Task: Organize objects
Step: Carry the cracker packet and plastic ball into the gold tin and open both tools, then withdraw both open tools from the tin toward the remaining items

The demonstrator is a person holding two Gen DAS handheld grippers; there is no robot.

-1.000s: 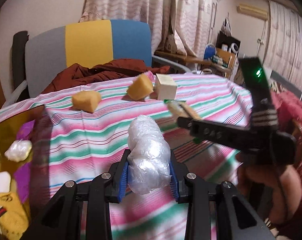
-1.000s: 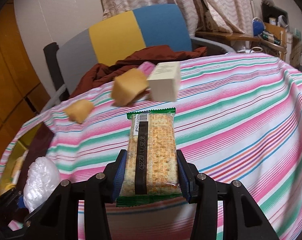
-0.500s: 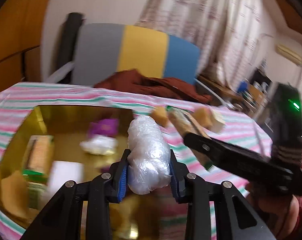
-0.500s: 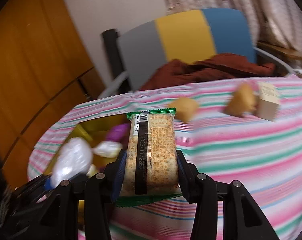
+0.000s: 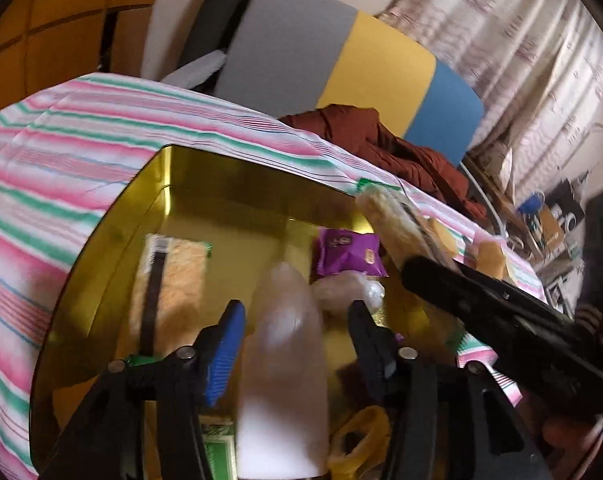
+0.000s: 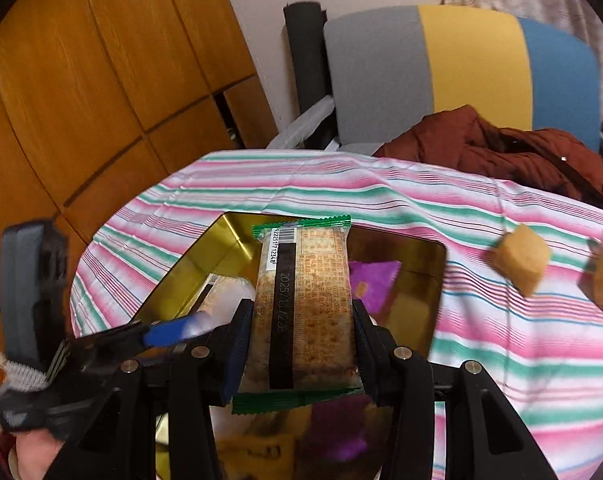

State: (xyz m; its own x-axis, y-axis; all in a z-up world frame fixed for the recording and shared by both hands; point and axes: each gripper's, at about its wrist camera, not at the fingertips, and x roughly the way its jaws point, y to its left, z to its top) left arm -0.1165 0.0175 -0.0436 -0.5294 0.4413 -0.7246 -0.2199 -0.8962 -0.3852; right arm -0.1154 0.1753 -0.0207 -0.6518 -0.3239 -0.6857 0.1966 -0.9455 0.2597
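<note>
- Your gold tin (image 5: pixel 113 216): glossy, reflective metal.
- Tablecloth (image 6: pixel 501 344): matt striped cloth.
- Cracker packet (image 6: pixel 305 308) you hold: shiny clear plastic film.
- Cabinet (image 6: pixel 81 80): smooth varnished wood.

This is a lived-in room of a home. The desk (image 6: pixel 481 344) wears a pink, green and white striped cloth. Just behind the desk stands a chair (image 6: pixel 461 68) in grey, yellow and blue, with a rust-brown garment (image 6: pixel 501 148) heaped on its seat. Patterned curtains (image 5: pixel 513 52) hang behind the chair, and wood panelling (image 6: pixel 81 80) stands beside it.
</note>
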